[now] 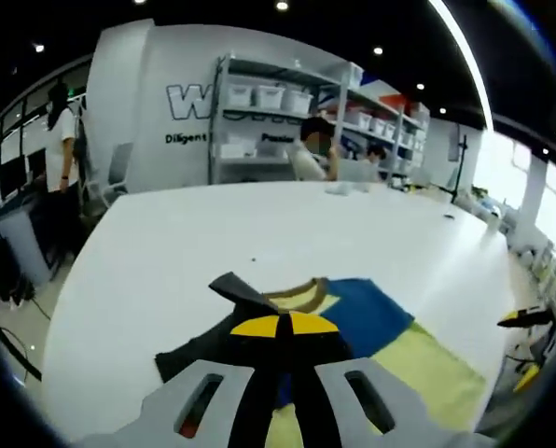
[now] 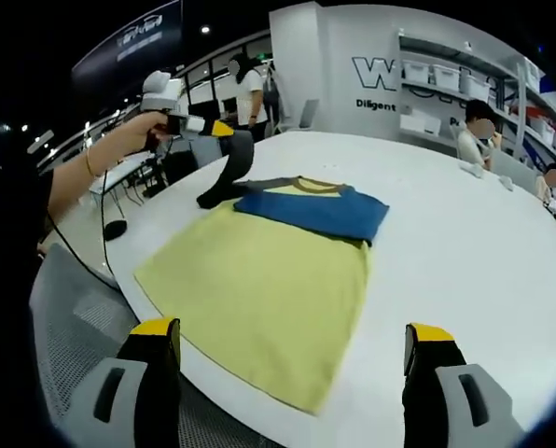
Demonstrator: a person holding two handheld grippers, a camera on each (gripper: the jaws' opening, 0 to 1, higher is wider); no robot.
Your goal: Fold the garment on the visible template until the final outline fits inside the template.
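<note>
In the right gripper view, a person's hand (image 2: pixel 129 131) at far left carries the left gripper (image 2: pixel 224 133), its yellow-tipped jaws closed on the dark grey sleeve (image 2: pixel 224 177), which hangs lifted off the white surface (image 2: pixel 465 233). To the right of it lies the yellow, blue and grey short-sleeved garment (image 2: pixel 269 289), its yellow body spread flat near the surface edge, a blue panel (image 2: pixel 315 210) folded across the collar end. Along the bottom, the right gripper (image 2: pixel 292 359) stands with jaws wide apart, holding nothing (both tips hover over the near edge). In the left gripper view, the left gripper's own jaws pinch the grey sleeve (image 1: pixel 250 303) just above the collar, and shelving with white bins (image 1: pixel 278 112) stands beyond the surface.
</note>
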